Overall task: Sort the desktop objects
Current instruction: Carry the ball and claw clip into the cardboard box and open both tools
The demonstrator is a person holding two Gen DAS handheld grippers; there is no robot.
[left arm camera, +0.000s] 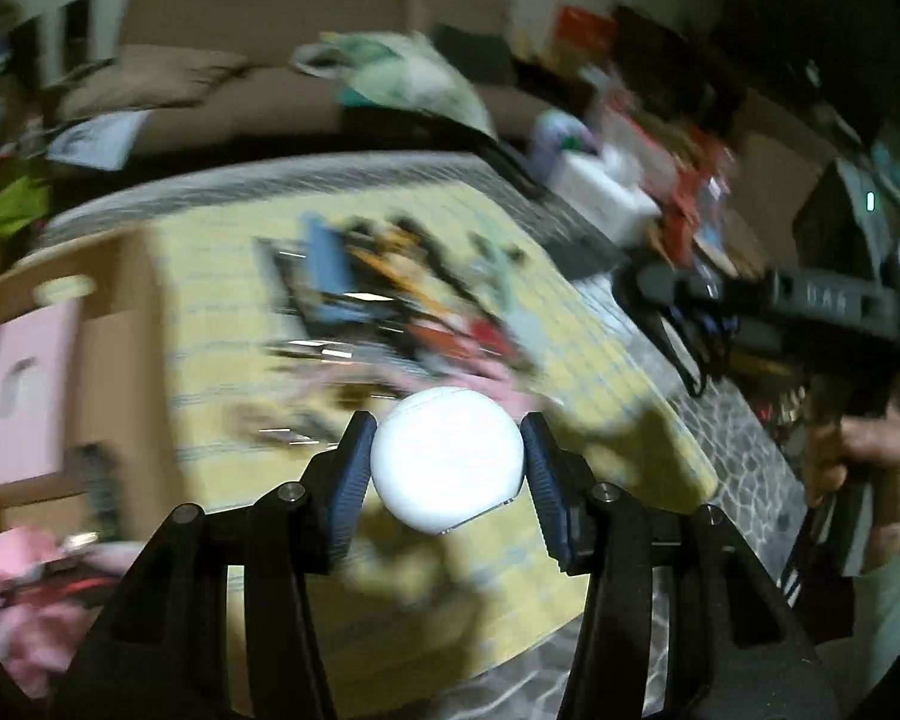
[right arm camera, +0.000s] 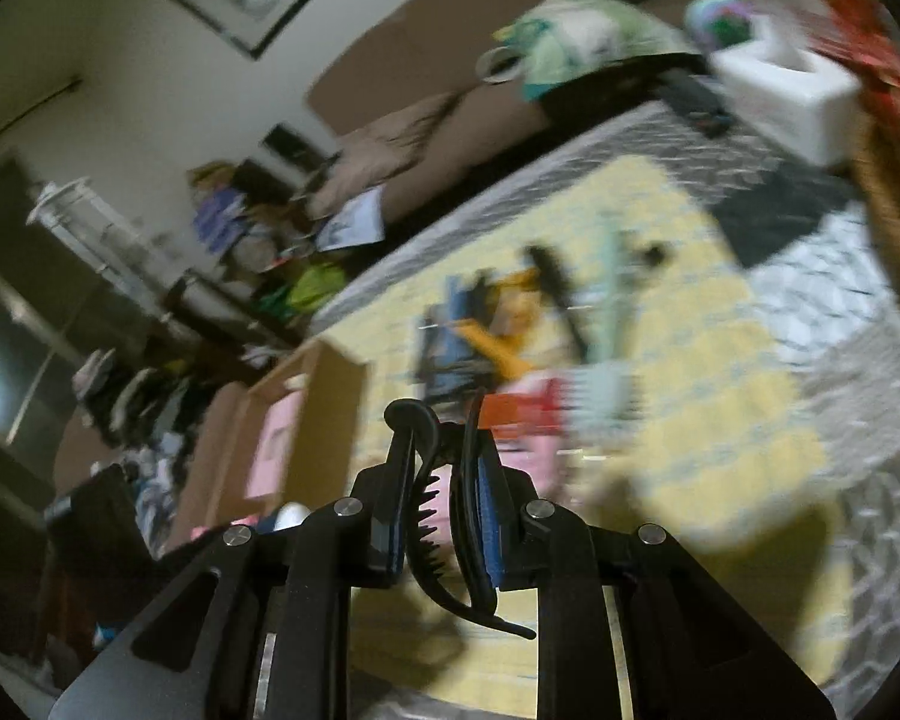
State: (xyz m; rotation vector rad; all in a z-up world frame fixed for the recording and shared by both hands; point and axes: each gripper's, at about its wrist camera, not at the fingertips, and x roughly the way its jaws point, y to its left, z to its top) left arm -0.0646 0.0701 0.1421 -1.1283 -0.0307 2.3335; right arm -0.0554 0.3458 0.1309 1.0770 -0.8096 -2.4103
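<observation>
Across both views motion blur smears the pile point(left arm camera: 390, 312) of small things on the yellow mat point(left arm camera: 222, 312), so you can pick out only blue, orange and red shapes, not what each one is. Your left gripper point(left arm camera: 447, 462) has its jaws clamped on a white ball point(left arm camera: 447, 459), held above the mat's near part; the ball is overexposed and its surface detail is lost. Your right gripper point(right arm camera: 441, 516) has its jaws nearly together on a black hair clip point(right arm camera: 450, 516), whose toothed edge shows between the pads. From the left view, your right hand point(left arm camera: 870, 462) is partly cut off at the frame edge. Left of the mat on the desk stands a cardboard box point(left arm camera: 120, 312); something pink and flat point(left arm camera: 24, 396) lies in it, plus a pale round item point(left arm camera: 63, 289) too blurred to name. A white box point(right arm camera: 792, 102) stands beyond the mat; its contents are hidden.
</observation>
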